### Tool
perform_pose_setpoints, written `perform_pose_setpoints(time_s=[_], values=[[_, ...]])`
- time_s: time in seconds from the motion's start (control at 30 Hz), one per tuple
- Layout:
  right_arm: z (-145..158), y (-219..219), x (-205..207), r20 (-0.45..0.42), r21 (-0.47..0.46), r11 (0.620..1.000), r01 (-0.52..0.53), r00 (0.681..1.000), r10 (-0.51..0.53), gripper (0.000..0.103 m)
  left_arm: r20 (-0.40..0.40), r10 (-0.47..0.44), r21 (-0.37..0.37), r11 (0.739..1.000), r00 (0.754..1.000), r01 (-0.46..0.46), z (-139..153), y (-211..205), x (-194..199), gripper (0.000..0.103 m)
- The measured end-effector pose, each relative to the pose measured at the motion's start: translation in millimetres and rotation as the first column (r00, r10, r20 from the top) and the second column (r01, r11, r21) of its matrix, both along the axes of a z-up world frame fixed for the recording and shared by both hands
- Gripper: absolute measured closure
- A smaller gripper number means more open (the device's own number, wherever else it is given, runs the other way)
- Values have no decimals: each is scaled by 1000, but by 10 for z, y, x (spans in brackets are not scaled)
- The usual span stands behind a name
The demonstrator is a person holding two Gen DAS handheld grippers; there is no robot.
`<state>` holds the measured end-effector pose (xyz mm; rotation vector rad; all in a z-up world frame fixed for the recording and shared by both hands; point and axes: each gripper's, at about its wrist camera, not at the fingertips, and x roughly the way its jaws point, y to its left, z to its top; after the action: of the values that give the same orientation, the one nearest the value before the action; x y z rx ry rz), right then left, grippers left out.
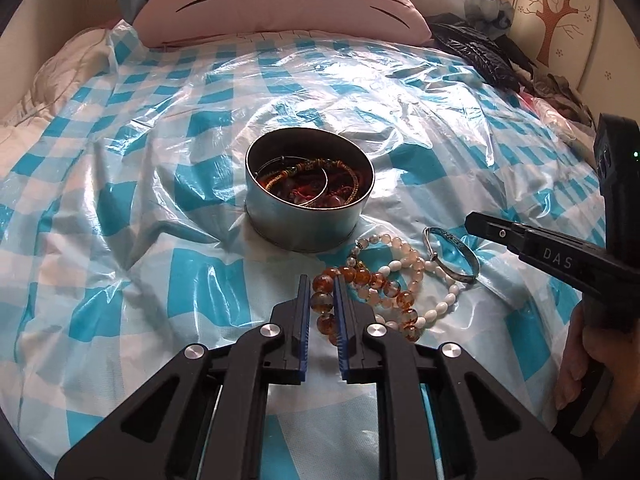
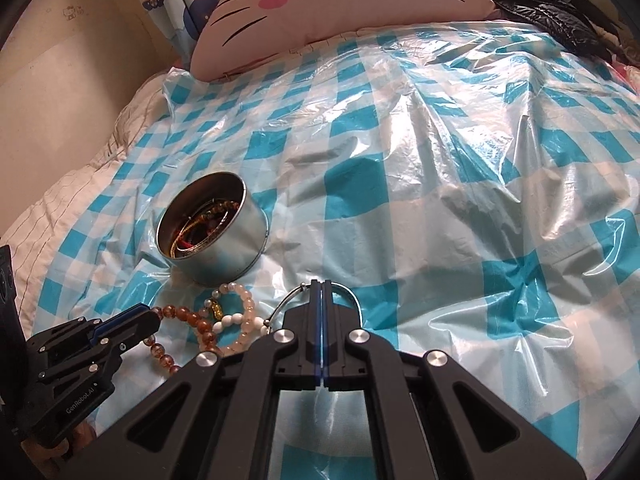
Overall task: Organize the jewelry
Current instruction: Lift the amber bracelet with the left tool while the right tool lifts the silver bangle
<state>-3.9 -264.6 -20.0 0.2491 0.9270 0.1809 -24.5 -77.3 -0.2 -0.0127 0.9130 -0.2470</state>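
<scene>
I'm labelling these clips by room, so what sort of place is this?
Most likely a bedroom: the work surface is a bed under a checked plastic sheet, with a pink cat-face pillow at its head and a curtain by the wall.

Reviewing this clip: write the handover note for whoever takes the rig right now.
Left gripper: closed on the amber bead bracelet, which lies on the sheet.
Right gripper: shut, above the silver bangle; grip unclear.
Tin: open on the checked plastic sheet, already holding several bracelets.
Left to do: amber, pink bead bracelet, white bead bracelet and bangle, all beside the tin, go in.
</scene>
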Motion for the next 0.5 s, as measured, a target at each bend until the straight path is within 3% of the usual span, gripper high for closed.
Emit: perform_pose_setpoints(time_s=[0.13,0.2,0.23,0.3,0.4,0.5], values=[[-107,34,67,-64,-1,1000,-8,998,8,102,-8,-6,8,1000,1000,6,-20,-22,9,92],[-102,66,52,-61,47,998,-31,998,34,98,-15,-6,9,1000,1000,6,-35,-20,15,92],[-82,98,40,-53,50,998,-44,997,47,64,-18,-4,7,1000,1000,4,-41,-17,19,92],[1,190,-5,-11,13,998,-67,998,67,18,-20,-3,4,1000,1000,3,-46,-14,21,92],[26,307,-24,-1,-40,994,-100,995,100,18,-23,-5,2,1000,1000,5,-57,-14,22,92],[-152,299,63,-98,-84,993,-87,992,79,18,-23,-6,1,1000,1000,6,-64,-16,21,92]])
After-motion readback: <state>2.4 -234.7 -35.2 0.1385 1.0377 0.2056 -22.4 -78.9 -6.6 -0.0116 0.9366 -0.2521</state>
